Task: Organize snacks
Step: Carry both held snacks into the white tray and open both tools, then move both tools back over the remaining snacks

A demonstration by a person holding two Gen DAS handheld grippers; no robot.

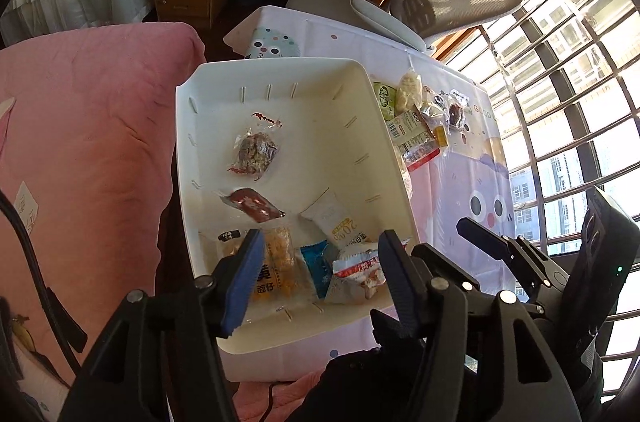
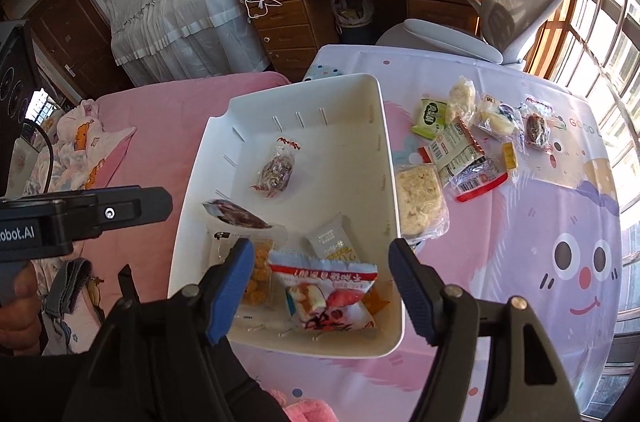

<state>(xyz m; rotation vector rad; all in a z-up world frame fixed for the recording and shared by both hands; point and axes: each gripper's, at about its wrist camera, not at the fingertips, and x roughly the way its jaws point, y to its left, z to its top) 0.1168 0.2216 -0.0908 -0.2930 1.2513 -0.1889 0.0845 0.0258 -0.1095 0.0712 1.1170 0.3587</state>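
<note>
- Both grippers hover over white bin (image 2: 384,142) near end; left gripper (image 1: 320,274) and right gripper (image 2: 320,286) fingers part open, empty.
- Loose snacks (image 2: 468,158) lie on desk (image 2: 540,206), right of bin, beyond fingers.
- Right gripper nearer.

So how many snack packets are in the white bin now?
6: nut mix and dark packet mid-bin; white, yellow, blue, red-white piled at near wall. More may hide beneath.
</note>
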